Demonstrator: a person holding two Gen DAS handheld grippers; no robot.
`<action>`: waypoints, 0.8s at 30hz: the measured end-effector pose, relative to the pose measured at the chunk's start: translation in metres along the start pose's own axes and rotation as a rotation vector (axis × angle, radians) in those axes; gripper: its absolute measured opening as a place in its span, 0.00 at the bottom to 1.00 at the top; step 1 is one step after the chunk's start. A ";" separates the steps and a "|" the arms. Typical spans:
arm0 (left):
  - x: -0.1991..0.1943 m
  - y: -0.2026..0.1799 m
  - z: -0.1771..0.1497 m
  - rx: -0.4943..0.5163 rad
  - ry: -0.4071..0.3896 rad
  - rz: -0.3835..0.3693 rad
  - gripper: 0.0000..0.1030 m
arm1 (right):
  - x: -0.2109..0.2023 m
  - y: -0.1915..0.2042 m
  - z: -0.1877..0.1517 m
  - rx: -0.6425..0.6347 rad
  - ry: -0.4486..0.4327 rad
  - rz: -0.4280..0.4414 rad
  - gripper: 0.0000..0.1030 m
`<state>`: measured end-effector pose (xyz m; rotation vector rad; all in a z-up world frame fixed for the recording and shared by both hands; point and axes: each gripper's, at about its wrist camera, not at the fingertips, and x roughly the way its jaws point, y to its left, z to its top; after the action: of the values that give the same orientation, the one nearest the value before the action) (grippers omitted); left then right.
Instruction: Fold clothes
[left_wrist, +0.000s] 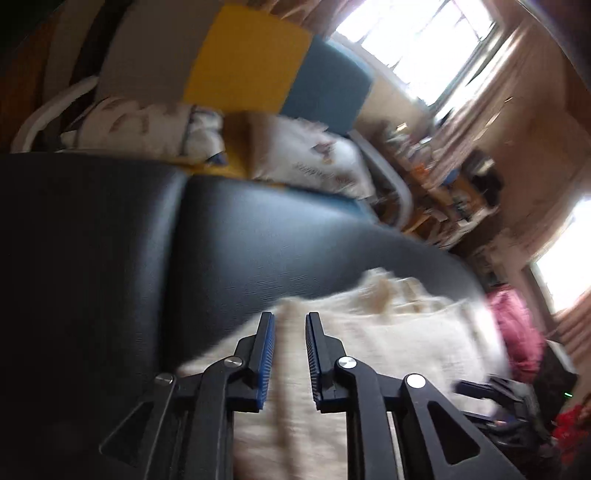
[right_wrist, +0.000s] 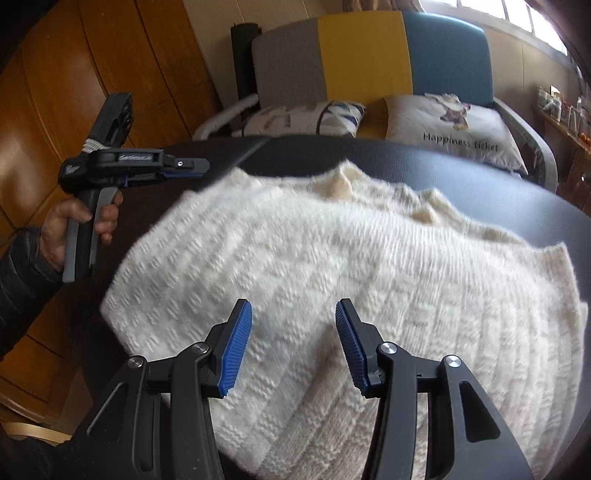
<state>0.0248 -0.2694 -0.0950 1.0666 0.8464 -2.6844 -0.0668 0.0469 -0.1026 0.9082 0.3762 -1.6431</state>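
Note:
A cream knitted sweater (right_wrist: 332, 251) lies spread on the black padded table (right_wrist: 480, 177), with a folded part near the front. My right gripper (right_wrist: 293, 306) hovers over its near middle, jaws wide apart, nothing between the blue pads. A hand holds my left gripper (right_wrist: 205, 164) at the sweater's far left corner, a little above the table edge. In the left wrist view the left gripper (left_wrist: 290, 317) shows a narrow gap between its pads. The blurred sweater (left_wrist: 388, 332) lies beneath it and is not pinched. The table (left_wrist: 110, 240) fills the left of that view.
Behind the table stands an armchair (right_wrist: 365, 55) with a grey, yellow and blue back and two printed cushions (right_wrist: 450, 125). Wooden panelling (right_wrist: 55, 74) lines the left. A cluttered shelf (right_wrist: 565, 110) stands at the right. A pink cloth (left_wrist: 517, 332) lies beyond the table.

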 end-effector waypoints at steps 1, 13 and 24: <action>0.001 -0.011 -0.003 0.045 0.007 0.003 0.16 | 0.001 -0.001 0.004 -0.001 -0.001 -0.013 0.49; 0.050 -0.072 -0.045 0.297 0.108 0.207 0.17 | 0.031 -0.015 0.008 0.006 0.038 -0.141 0.49; 0.033 -0.081 -0.055 0.290 0.048 0.355 0.23 | -0.011 -0.040 0.015 0.034 0.003 -0.269 0.49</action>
<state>0.0073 -0.1687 -0.1129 1.2106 0.2411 -2.5294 -0.1092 0.0554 -0.0937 0.9154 0.4906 -1.8984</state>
